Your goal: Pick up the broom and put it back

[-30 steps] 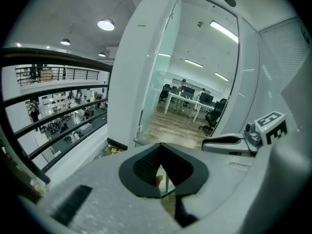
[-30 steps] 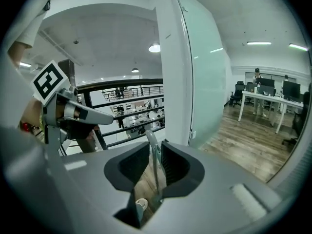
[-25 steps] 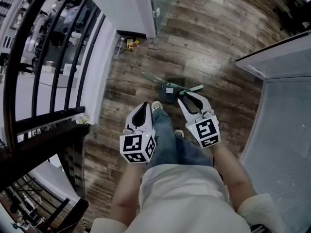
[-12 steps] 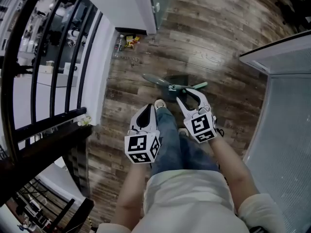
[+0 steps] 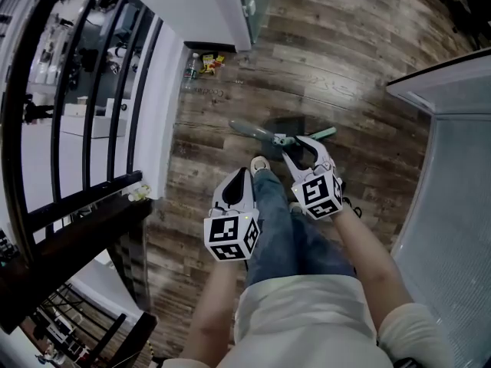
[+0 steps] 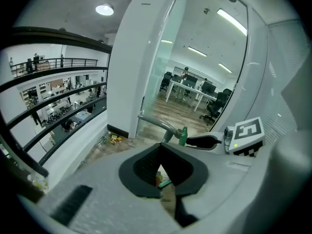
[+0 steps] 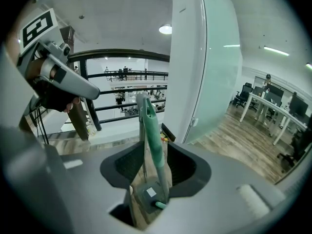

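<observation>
- Now both arms reach fwd and down; L gripper closed, empty; R gripper jaws just been opening wide, broom framed between, untouched.
- Broom lies on floor before feet; railing left, panel right, open floor ahead.

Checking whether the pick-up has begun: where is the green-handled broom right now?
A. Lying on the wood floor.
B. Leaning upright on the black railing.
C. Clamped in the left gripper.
A: the broom lies flat on the floor beside the dustpan; the right gripper, whose jaws have just been opening wide, shows it between them in the right gripper view, not gripped.
</observation>
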The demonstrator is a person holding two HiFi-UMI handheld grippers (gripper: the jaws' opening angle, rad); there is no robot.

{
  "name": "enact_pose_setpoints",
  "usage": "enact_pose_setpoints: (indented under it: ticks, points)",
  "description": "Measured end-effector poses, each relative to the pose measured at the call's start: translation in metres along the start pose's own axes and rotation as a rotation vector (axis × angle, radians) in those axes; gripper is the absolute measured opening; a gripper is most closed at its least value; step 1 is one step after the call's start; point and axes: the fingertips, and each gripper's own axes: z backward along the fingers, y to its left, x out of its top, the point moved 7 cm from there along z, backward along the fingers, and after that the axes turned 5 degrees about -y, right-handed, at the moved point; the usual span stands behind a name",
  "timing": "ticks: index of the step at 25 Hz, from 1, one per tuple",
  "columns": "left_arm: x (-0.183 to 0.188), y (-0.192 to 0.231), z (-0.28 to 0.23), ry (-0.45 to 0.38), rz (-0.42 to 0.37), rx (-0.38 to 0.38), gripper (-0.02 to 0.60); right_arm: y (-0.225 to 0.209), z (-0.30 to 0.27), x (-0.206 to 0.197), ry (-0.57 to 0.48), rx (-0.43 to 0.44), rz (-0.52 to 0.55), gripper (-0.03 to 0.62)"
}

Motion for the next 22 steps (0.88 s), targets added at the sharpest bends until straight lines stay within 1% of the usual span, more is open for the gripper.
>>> enact_pose_setpoints:
  ticks: [8, 10, 12, 13, 17, 22]
  points:
    - [-0.008, 0.005, 0.001, 0.017, 0.011, 0.007, 0.005, 0.004, -0.015, -0.004, 0.007, -0.002, 0.016, 0.147]
    - [-0.008, 0.006, 0.000, 0.020, 0.011, 0.009, 0.005, 0.003, -0.018, -0.004, 0.009, -0.004, 0.023, 0.141]
    - [-0.009, 0.006, -0.001, 0.022, 0.011, 0.011, 0.005, 0.002, -0.020, -0.004, 0.011, -0.008, 0.033, 0.122]
    - [-0.009, 0.006, -0.001, 0.024, 0.011, 0.012, 0.005, 0.001, -0.020, -0.004, 0.010, -0.011, 0.043, 0.110]
    - [-0.009, 0.006, 0.002, 0.025, 0.013, 0.011, 0.005, 0.003, -0.017, -0.003, 0.009, -0.028, 0.089, 0.101]
    - [-0.010, 0.000, 0.003, 0.025, 0.012, 0.003, 0.005, -0.002, -0.012, -0.004, 0.015, -0.062, 0.091, 0.098]
